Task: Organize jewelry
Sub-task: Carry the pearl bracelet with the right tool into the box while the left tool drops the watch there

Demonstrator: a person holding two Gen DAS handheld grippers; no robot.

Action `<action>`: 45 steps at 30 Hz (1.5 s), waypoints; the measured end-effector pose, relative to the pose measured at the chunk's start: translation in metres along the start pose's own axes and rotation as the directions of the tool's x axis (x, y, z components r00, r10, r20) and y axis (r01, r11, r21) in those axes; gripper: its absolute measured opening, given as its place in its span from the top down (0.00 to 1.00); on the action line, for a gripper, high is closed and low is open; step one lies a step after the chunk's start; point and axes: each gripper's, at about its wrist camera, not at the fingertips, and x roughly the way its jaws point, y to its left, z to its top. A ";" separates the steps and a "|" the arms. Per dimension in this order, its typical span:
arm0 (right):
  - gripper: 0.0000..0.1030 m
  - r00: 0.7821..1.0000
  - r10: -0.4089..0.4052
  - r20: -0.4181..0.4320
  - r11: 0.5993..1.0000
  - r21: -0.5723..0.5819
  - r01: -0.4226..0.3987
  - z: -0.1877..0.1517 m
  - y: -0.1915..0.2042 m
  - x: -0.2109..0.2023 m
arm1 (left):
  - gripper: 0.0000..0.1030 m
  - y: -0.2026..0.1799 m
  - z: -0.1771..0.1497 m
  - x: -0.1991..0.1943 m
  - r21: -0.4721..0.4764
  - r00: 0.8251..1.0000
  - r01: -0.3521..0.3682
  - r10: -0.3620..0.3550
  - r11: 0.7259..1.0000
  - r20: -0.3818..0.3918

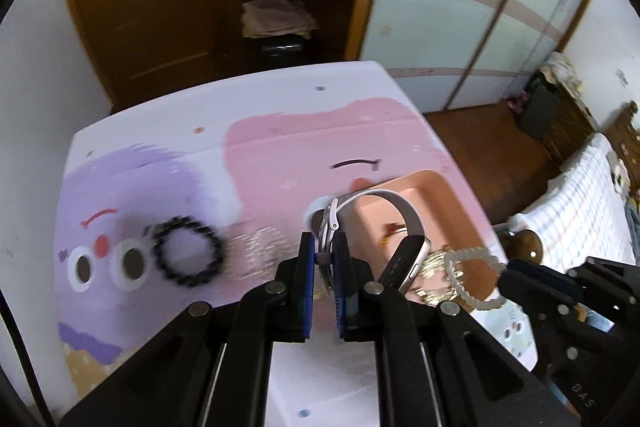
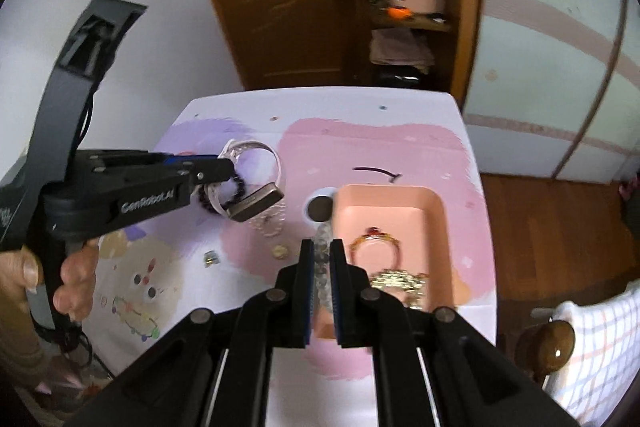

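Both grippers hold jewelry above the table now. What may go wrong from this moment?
The left gripper pinches the watch only at its edge, so it may swing or slip before reaching the pink tray. The right gripper holds a clear bead bracelet near the tray's edge; released early, it may land outside.

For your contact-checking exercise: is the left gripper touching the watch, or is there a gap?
Touching. In the left wrist view the left gripper is shut on the watch strap, with both blue pads pressed against it and the watch lifted above the pink tray.
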 end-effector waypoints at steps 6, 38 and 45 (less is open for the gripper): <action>0.93 1.000 0.018 -0.019 0.998 0.061 -0.017 0.001 -0.032 0.015 | 0.94 -0.035 0.016 0.044 0.018 0.997 0.056 -0.055 0.998 -0.061; 0.79 0.969 0.073 -0.237 0.968 0.249 -0.012 -0.035 -0.070 0.086 | 0.77 -0.066 0.011 0.123 0.121 0.988 0.076 -0.059 0.990 -0.140; 0.71 0.975 0.079 -0.206 0.961 0.275 -0.019 -0.035 -0.072 0.075 | 0.73 -0.067 0.003 0.107 0.125 0.991 0.076 -0.062 0.989 -0.119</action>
